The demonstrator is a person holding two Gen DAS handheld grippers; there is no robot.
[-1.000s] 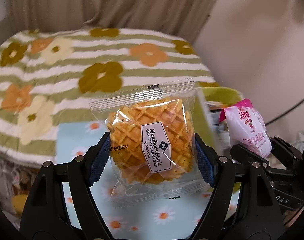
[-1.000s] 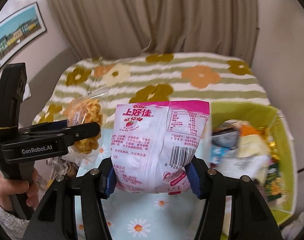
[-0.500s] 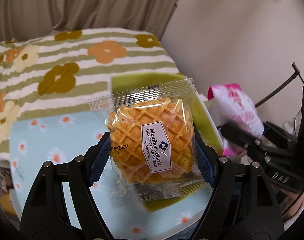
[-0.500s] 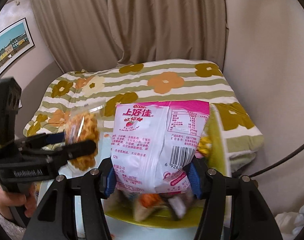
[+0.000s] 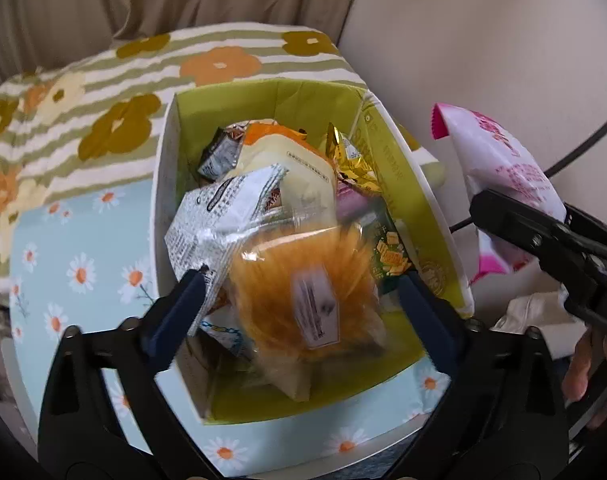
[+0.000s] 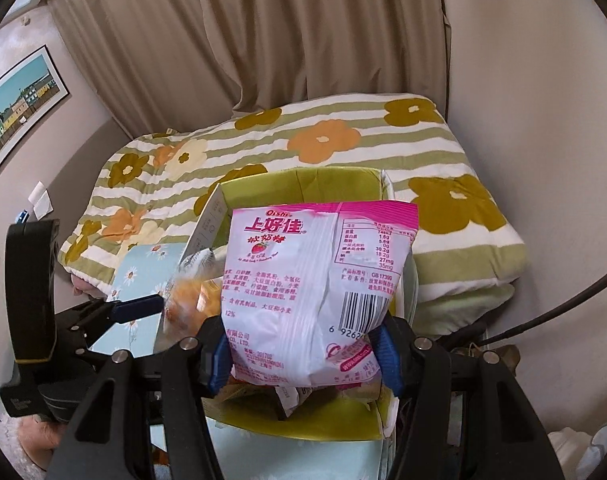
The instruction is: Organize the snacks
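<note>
My left gripper hangs over a green-lined box, its blue-padded fingers spread wide. A clear-wrapped waffle cake sits blurred in the gap between them, over the box's contents; neither pad visibly presses it, and I cannot tell whether it has settled on the pile. The box holds a heap of snack packets, including a silver packet and a gold one. It stands on a daisy-print cloth beside a flower-striped quilt. My right gripper is clamped on a pink-and-white Oishi bag, held upright above the box's near end. A hand shows at the right edge.
</note>
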